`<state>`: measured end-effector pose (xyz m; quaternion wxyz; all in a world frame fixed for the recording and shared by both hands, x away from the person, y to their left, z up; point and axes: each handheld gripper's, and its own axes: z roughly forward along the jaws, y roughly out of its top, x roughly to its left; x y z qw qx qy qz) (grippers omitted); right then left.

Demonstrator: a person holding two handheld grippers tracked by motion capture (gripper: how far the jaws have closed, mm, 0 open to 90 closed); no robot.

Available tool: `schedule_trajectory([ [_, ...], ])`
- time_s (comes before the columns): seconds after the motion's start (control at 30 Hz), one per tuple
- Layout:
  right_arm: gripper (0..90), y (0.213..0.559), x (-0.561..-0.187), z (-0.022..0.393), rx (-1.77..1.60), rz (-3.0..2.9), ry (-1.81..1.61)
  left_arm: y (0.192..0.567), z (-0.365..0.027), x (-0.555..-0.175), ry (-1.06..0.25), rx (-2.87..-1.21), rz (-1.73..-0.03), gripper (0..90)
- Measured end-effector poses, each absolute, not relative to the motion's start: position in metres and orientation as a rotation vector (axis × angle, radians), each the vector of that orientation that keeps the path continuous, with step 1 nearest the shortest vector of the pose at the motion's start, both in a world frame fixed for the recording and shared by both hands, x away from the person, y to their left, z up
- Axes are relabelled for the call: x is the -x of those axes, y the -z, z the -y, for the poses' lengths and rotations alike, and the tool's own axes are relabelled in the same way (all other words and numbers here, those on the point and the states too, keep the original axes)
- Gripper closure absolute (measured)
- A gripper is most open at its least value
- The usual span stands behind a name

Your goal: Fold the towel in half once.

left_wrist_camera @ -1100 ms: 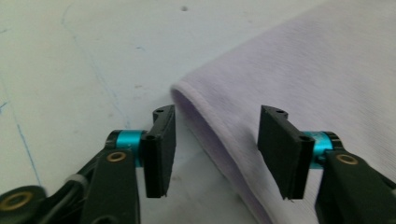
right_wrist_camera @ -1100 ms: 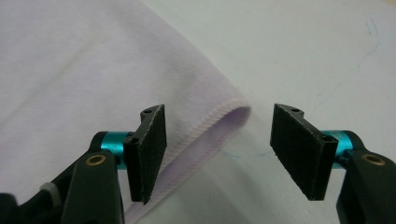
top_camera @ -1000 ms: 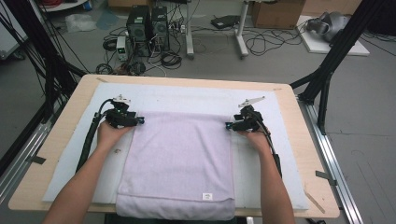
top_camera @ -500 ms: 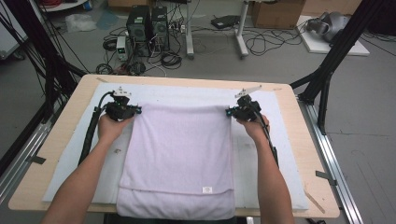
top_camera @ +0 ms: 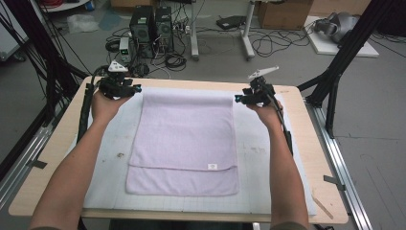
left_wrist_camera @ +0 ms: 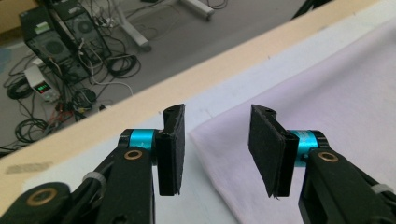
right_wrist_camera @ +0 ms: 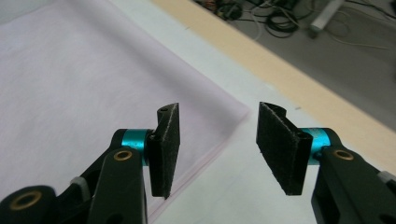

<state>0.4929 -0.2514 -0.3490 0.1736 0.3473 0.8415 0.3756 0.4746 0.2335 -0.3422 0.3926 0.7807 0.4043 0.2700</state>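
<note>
A lavender towel [top_camera: 184,139] lies flat and folded on the white mat [top_camera: 256,163], its upper layer ending short of the near edge. My left gripper [top_camera: 137,88] hovers above the towel's far left corner, and the right gripper [top_camera: 238,99] above its far right corner. Both sets of jaws have just been opening and nothing is between them. In the left gripper view the left gripper [left_wrist_camera: 217,140] stands open over the towel [left_wrist_camera: 327,107] corner. In the right gripper view the right gripper [right_wrist_camera: 217,140] stands open over the other corner of the towel [right_wrist_camera: 70,84].
The mat covers most of the wooden table [top_camera: 316,143]. Beyond the far edge, on the floor, stand computer towers [top_camera: 151,24] among cables. Black frame legs [top_camera: 337,62] rise at the table's right, and more at the left.
Both grippers carried the towel's far edge away from the person, let go of it and rose. The whole towel now lies farther up the table.
</note>
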Motion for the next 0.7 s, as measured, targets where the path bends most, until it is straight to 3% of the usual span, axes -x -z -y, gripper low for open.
schedule_trajectory([
  [0.13,42.9,0.372,-0.474,0.245,-0.987,-2.483,-1.062,0.365,-0.233,-0.459,-0.603,-2.038,-0.996,53.1],
  [0.23,47.3,0.382,-0.452,0.240,-0.927,-2.493,-1.081,0.375,-0.231,-0.442,-0.562,-2.051,-0.952,52.0],
  [0.7,46.9,0.410,-0.367,0.251,-0.847,-2.581,-1.190,0.402,-0.238,-0.351,-0.440,-2.046,-0.788,50.0],
])
